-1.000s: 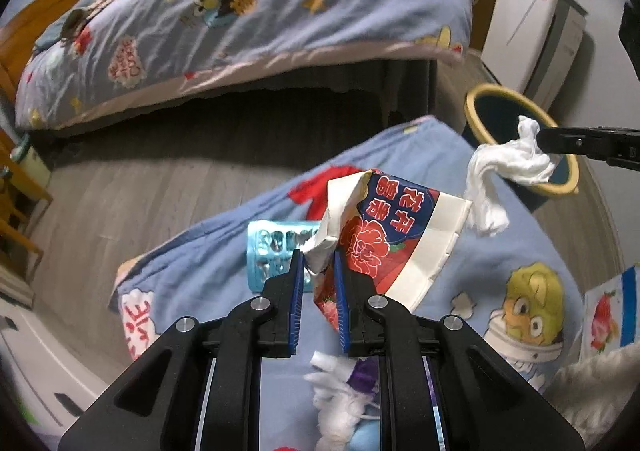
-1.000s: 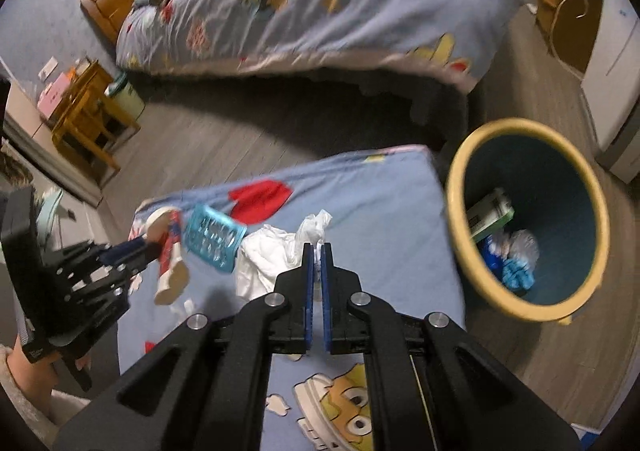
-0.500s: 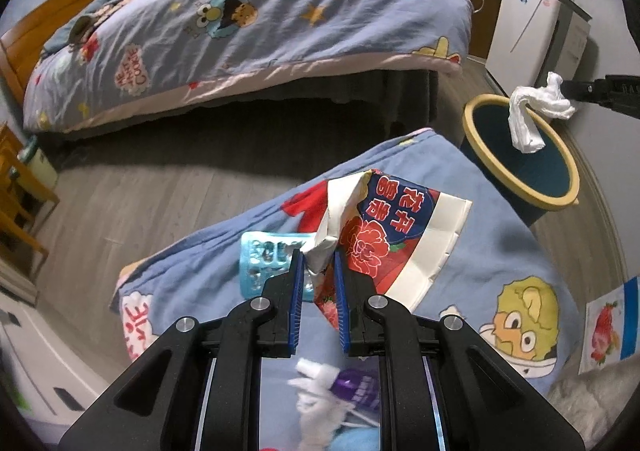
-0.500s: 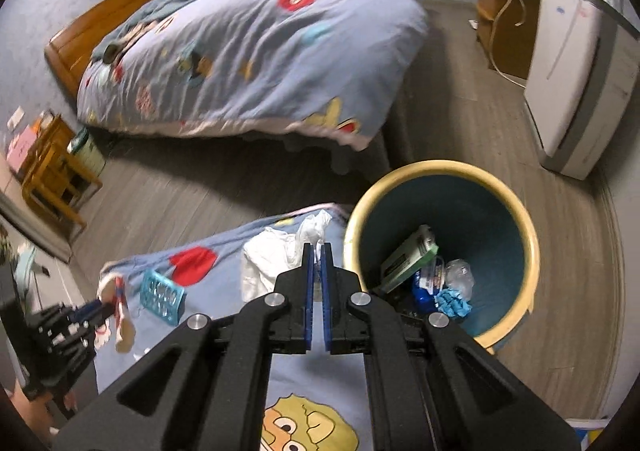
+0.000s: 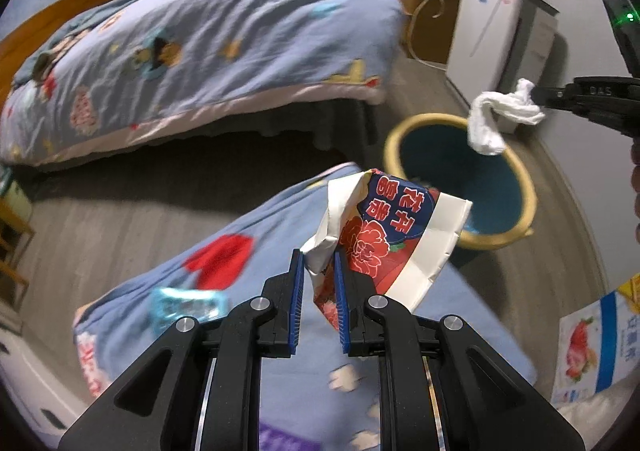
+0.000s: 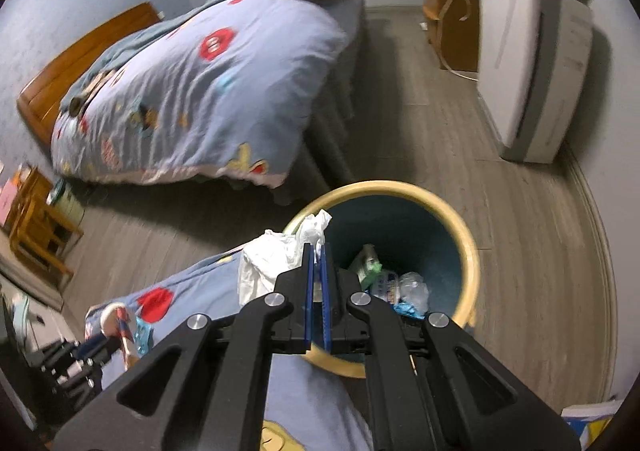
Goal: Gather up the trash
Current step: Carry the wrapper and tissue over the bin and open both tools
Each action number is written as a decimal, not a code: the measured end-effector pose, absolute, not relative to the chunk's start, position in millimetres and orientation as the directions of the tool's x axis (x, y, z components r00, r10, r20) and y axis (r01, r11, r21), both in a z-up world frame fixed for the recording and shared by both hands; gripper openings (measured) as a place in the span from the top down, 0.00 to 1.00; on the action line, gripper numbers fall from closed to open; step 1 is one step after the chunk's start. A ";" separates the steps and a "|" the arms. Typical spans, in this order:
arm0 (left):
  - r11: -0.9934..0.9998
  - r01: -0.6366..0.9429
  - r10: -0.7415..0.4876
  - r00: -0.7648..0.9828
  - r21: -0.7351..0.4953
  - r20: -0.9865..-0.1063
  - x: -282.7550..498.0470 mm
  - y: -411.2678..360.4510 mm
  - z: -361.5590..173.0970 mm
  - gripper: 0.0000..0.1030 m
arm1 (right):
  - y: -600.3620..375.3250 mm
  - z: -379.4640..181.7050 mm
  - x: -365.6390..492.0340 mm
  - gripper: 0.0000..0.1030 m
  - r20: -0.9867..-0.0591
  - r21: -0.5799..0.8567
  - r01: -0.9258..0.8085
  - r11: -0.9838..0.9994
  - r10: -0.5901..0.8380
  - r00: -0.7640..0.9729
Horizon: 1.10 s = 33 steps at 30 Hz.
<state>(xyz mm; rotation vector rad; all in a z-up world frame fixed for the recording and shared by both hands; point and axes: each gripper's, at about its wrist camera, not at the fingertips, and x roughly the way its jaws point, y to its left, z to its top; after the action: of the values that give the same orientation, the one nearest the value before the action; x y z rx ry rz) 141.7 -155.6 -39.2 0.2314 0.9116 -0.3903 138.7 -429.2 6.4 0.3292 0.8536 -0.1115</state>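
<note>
Crumpled white tissue [image 6: 280, 263] is hanging from the right gripper [image 6: 319, 275], whose blue pads are pinching together on a thin twist of it. The wad is drooping to the left of the fingers, its upper tuft sitting over the near-left rim of the yellow-rimmed bin [image 6: 464, 243]. In the left wrist view the same tissue [image 5: 492, 119] is dangling above the bin's [image 5: 524, 187] far rim, so the drop point is probably just inside the opening; the fisheye is making the exact overlap hard to judge.

Left gripper [image 5: 319, 291] is clamping a flattened red-and-navy paper carton [image 5: 384, 235] by its crumpled white edge. The carton's long axis is running up and to the right, toward the bin, which lies ahead and right of the left gripper and beyond the blue cartoon-print cloth [image 5: 248, 235]. The right gripper is the nearer one to the bin.

Bin is already holding some packaging and plastic [image 6: 400, 283]; its near wall is hidden behind the right gripper body. A blue blister tray [image 5: 188, 305] is lying on the cloth, blurred. Items at the bottom edge of the left wrist view are cut off and unreadable.
</note>
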 end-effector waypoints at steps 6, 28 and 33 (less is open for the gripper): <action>0.888 0.459 -0.260 0.539 0.020 -0.801 148.4 -202.8 -38.8 0.85 | -462.6 -6.1 136.4 0.97 -0.764 0.248 0.300 0.921 -0.004 0.645; 0.890 0.457 -0.258 0.490 -0.007 -0.833 203.8 -304.9 -79.4 0.84 | -515.2 -60.9 143.5 0.97 -0.801 0.340 0.421 0.841 0.024 0.599; 0.891 0.454 -0.277 0.506 -0.021 -0.817 211.0 -315.2 -75.1 0.84 | -516.8 -59.6 144.5 0.96 -0.784 0.358 0.412 0.838 0.030 0.620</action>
<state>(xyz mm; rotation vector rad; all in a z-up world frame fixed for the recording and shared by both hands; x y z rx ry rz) 211.0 -315.2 -75.1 0.2063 0.9425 -0.4447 144.5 -516.8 -59.6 0.5504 0.8848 -0.2329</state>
